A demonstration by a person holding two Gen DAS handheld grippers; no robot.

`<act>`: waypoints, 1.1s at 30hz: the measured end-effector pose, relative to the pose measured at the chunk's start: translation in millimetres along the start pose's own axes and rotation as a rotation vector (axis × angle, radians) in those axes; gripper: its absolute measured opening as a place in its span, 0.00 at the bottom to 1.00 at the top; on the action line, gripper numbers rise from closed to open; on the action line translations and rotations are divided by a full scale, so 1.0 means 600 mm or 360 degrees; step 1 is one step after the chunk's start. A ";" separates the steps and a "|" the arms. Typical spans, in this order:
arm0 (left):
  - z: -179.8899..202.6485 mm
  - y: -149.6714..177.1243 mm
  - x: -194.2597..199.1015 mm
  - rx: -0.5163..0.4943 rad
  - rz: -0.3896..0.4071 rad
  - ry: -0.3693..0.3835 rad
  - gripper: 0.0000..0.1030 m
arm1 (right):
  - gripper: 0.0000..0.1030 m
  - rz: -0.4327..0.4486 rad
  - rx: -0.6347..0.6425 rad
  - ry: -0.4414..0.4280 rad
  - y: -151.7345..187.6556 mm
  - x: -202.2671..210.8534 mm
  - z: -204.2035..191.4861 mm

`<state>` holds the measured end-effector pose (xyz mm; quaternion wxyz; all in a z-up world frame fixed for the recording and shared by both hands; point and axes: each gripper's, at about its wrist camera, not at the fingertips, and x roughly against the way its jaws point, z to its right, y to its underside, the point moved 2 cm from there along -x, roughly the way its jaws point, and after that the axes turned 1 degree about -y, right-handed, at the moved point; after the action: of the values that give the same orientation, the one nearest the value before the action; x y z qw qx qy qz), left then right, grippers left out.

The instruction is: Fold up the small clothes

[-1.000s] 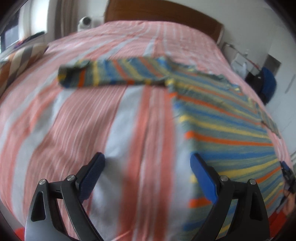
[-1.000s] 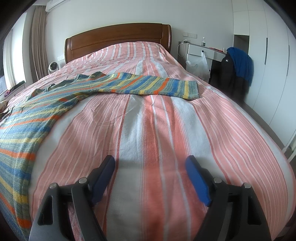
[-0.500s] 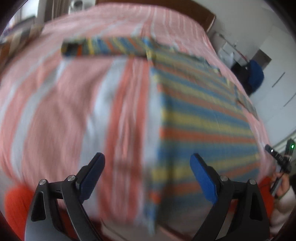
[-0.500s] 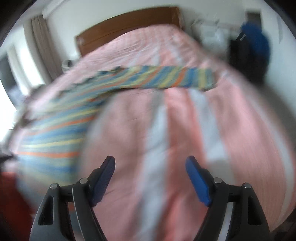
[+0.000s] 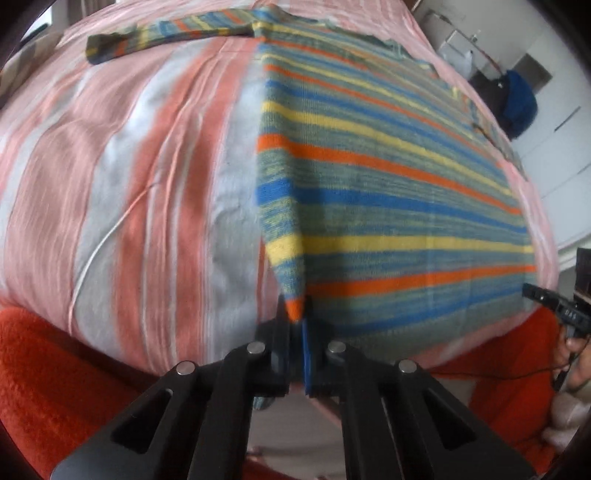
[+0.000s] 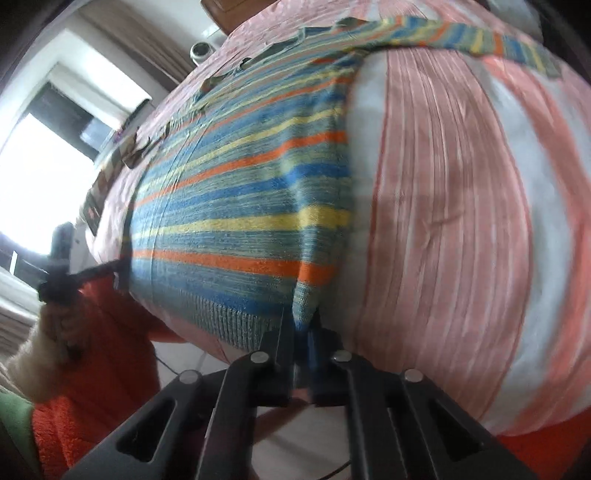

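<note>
A striped sweater (image 5: 388,177) in blue, yellow, orange and grey-green lies spread flat on a bed, sleeves stretched out to both sides. My left gripper (image 5: 295,321) is shut on the sweater's bottom left hem corner at the near edge of the bed. My right gripper (image 6: 303,325) is shut on the bottom right hem corner of the sweater (image 6: 240,221). Each pinched corner is pulled up into a small ridge. The left sleeve (image 5: 166,33) and the right sleeve (image 6: 480,40) lie flat at the far side.
The bed cover (image 5: 129,166) is pink, orange and white striped. An orange fuzzy garment (image 5: 55,369) shows below the bed edge in both views. A dark bag with blue cloth (image 5: 517,103) stands at the right of the bed. A bright window (image 6: 37,166) is at the left.
Both grippers were open above the bed; they dropped to the near edge and closed on the sweater's two hem corners.
</note>
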<state>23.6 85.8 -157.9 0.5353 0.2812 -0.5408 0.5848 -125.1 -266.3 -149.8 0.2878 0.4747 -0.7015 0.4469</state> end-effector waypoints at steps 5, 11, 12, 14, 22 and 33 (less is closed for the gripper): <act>-0.003 0.033 0.053 -0.0052 -0.0011 0.0048 0.01 | 0.05 -0.0006 0.0075 0.0028 0.026 0.070 -0.043; -0.004 0.029 -0.014 -0.0039 -0.0114 -0.0098 0.04 | 0.05 -0.0101 -0.0034 0.0140 0.034 -0.021 -0.012; -0.003 0.032 -0.013 -0.0048 -0.0113 -0.0114 0.09 | 0.05 -0.0095 -0.0080 0.0125 0.033 -0.033 -0.003; -0.007 0.037 -0.002 -0.0074 -0.0117 -0.0163 0.19 | 0.15 -0.0080 -0.0116 0.0118 0.032 -0.026 0.001; -0.049 0.015 0.116 0.0093 0.0310 -0.0192 0.85 | 0.60 0.0188 0.0004 0.0509 0.024 0.075 -0.009; -0.135 -0.141 0.025 0.0202 0.0683 -0.0505 0.94 | 0.82 0.0736 0.0254 0.0782 -0.079 0.018 -0.017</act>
<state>118.4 152.7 -137.3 0.2890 0.2812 -0.6274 0.6662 -85.7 -268.7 -120.0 0.3011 0.2023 -0.6631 0.6547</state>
